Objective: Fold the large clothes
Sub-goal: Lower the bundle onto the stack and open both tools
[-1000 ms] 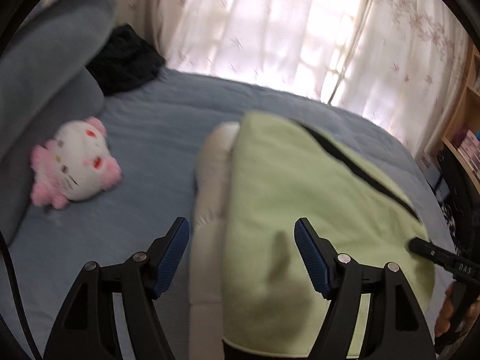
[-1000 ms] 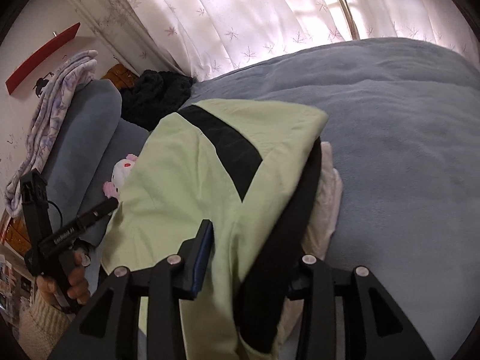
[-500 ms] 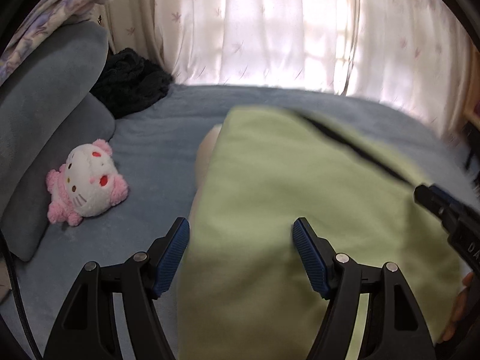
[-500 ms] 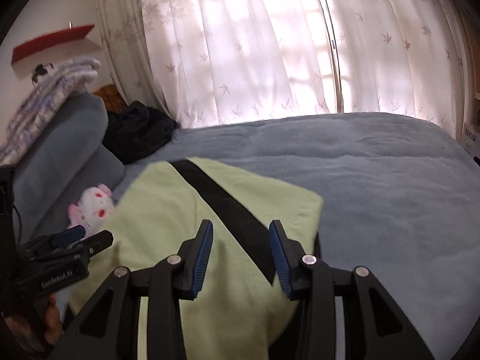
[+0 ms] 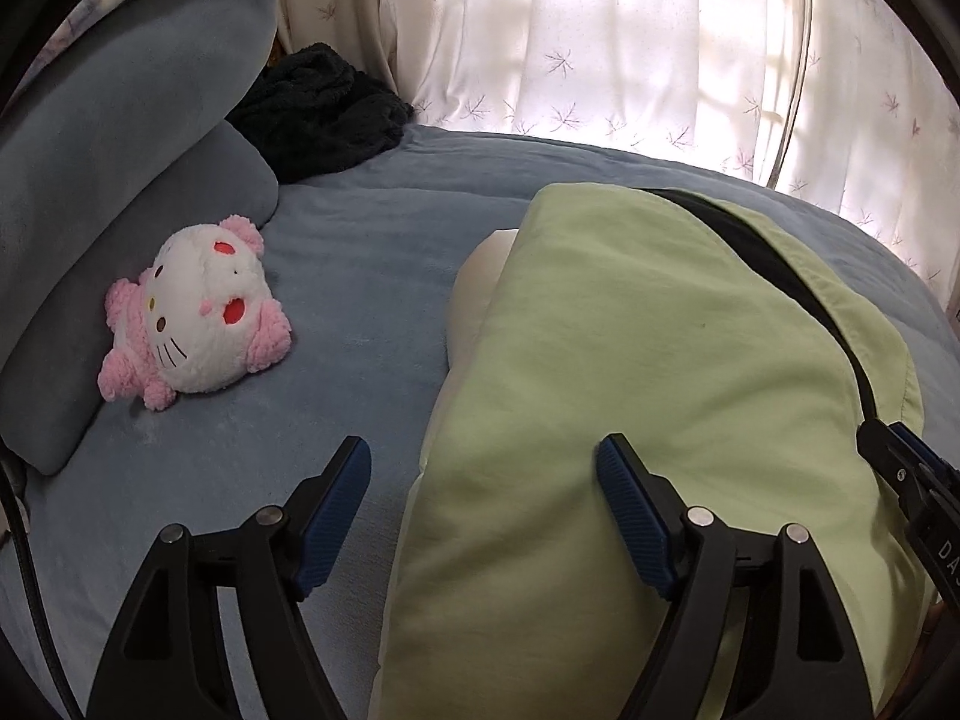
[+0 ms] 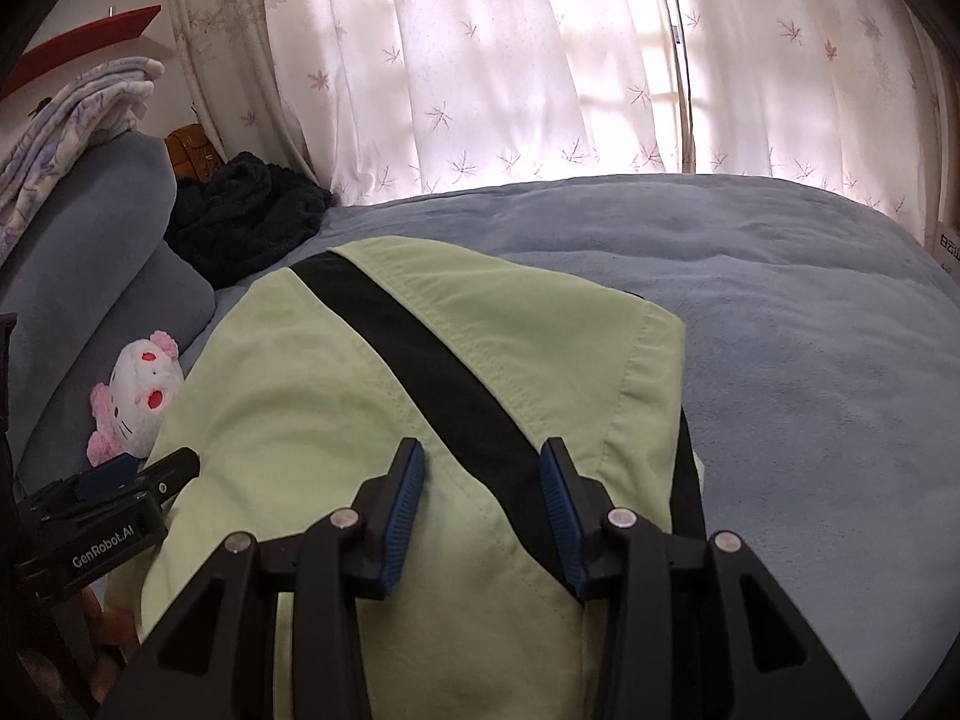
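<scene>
The left fingers (image 5: 483, 471) had just been spreading wider and stood released, one blue pad over the bare bed (image 5: 360, 252) and the other resting at the near edge of the green garment (image 5: 648, 372), nothing pinched between them. The right fingers (image 6: 483, 471) were half apart and empty too, hovering over the garment's black stripe (image 6: 420, 360). A second ago the right pair had a dark fold of the garment caught between them, and half a second ago they were already clear of it. So I'd say that fold had just been laid down and let go, and both hands were free to tidy up or start the next fold.

The garment itself sat folded into a thick, roughly rectangular bundle in the middle of the bed, to the right of the pink plush cat (image 5: 192, 324). Pale green top layer, fairly smooth, stripe running diagonally, with cream lining (image 5: 474, 300) peeking out on the side facing the plush.
</scene>
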A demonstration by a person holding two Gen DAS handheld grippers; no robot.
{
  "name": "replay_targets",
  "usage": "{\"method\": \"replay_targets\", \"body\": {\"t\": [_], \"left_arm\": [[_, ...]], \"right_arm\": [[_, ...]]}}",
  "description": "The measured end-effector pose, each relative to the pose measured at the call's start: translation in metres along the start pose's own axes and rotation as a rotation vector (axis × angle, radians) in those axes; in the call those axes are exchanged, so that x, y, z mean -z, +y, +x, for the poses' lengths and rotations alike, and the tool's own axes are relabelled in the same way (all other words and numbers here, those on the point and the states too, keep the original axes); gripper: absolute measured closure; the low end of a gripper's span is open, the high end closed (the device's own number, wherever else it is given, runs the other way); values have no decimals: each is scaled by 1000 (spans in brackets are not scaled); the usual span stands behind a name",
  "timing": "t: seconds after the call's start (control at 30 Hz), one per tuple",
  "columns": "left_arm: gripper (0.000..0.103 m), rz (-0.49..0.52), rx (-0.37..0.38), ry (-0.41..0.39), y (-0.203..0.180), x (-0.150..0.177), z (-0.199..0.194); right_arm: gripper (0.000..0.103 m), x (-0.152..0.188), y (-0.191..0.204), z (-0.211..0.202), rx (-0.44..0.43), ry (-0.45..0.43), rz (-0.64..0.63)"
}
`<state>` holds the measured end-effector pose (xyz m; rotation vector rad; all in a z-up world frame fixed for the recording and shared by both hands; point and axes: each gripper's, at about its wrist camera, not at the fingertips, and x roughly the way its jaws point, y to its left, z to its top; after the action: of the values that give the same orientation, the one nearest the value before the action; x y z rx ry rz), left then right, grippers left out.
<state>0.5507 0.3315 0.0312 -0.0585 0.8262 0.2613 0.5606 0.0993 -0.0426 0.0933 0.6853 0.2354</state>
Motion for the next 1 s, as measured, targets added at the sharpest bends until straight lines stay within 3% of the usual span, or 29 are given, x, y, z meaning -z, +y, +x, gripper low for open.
{"method": "replay_targets", "body": {"t": [0.27, 0.57, 0.73, 1.0], "left_arm": [[17, -28, 11, 30, 5, 3, 10], [14, -24, -5, 40, 4, 7, 7], [14, -6, 9, 59, 9, 14, -19], [14, 8, 56, 59, 11, 30, -114]], "right_arm": [[62, 10, -5, 8, -4, -4, 5], [62, 14, 1, 9, 51, 18, -30], [59, 16, -9, -18, 2, 57, 19], [57, 25, 4, -108, -53, 133, -60]]}}
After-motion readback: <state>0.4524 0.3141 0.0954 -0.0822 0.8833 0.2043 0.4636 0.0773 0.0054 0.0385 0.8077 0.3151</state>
